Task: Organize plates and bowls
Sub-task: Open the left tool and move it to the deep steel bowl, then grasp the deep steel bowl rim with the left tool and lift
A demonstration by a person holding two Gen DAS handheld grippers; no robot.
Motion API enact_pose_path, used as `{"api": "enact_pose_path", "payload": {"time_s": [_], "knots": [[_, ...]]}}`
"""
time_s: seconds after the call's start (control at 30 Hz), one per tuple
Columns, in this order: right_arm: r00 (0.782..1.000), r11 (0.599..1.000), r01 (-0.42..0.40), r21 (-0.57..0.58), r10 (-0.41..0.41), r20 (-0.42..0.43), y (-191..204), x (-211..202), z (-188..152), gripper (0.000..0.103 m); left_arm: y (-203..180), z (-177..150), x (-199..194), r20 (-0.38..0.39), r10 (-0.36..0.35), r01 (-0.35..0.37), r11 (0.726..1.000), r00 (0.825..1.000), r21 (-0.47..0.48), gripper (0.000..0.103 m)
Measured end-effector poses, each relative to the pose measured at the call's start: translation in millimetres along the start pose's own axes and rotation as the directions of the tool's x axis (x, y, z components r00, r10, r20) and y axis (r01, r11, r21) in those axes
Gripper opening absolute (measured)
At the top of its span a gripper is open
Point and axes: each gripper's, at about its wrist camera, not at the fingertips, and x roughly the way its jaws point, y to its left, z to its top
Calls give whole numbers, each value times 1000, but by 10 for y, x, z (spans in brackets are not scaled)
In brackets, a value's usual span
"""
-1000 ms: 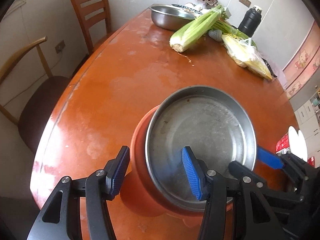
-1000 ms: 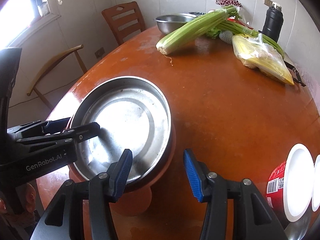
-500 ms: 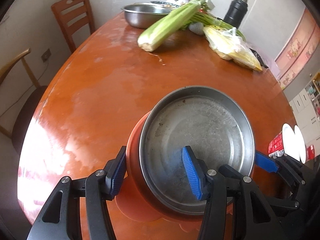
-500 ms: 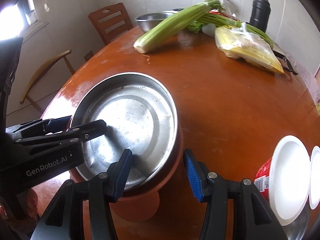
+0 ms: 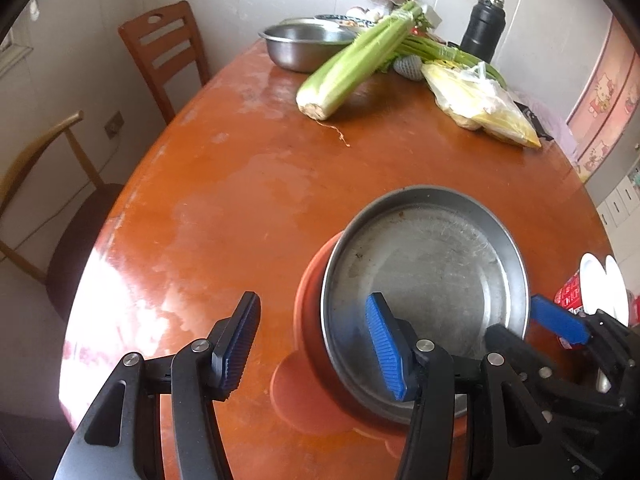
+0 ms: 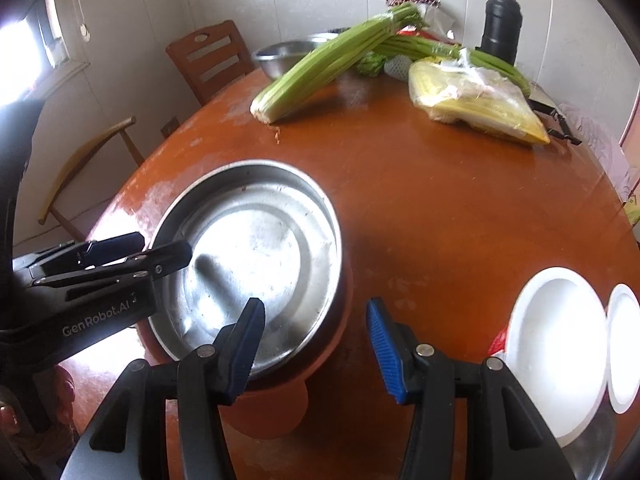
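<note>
we keep both the left gripper (image 5: 314, 350) and right gripper (image 6: 316, 346) wide open, holding nothing, each straddling a near rim of the steel plate (image 6: 256, 256) nested in the orange bowl (image 5: 310, 320), then close evenly to lift level.

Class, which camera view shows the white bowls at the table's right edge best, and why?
The right wrist view: both white bowls appear large, rims facing the camera. The left wrist view shows them only as small slivers at the frame's right edge, partly behind the right gripper.
</note>
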Motion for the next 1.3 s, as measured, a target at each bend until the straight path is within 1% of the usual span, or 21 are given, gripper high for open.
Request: {"api": "enact_pose_path", "payload": {"time_s": [0.17, 0.27, 0.47, 0.63, 0.8, 1.0, 1.07, 1.2, 1.3], "knots": [[999, 1000, -7, 5, 7, 54, -33, -246, -20, 53, -79, -34, -266, 49, -8, 7, 1000, 999, 24, 57], [996, 1000, -17, 12, 16, 85, -80, -418, -55, 58, -217, -67, -434, 77, -24, 20, 998, 997, 53, 57], [989, 999, -17, 31, 12, 145, -269, -809, -208, 60, -554, -155, -689, 107, -70, 58, 992, 992, 111, 57], [978, 998, 1, 60, -14, 207, -543, -1152, -392, 62, -957, -251, -826, 116, -107, 86, 981, 988, 173, 57], [972, 994, 32, 103, -55, 229, -895, -1417, -613, 62, -1364, -376, -878, 93, -153, 128, 965, 984, 228, 57], [968, 986, 65, 156, -100, 230, -1314, -1597, -872, 62, -1830, -602, -900, 56, -199, 175, 941, 978, 288, 57], [969, 981, 77, 178, -116, 216, -1470, -1613, -985, 62, -1980, -691, -869, 29, -223, 204, 931, 974, 303, 57], [977, 974, 91, 205, -127, 169, -1697, -1572, -1186, 62, -2157, -838, -752, -35, -257, 256, 922, 966, 289, 57], [983, 972, 102, 212, -132, 132, -1814, -1509, -1323, 62, -2230, -930, -686, -57, -249, 255, 924, 967, 285, 57]]}}
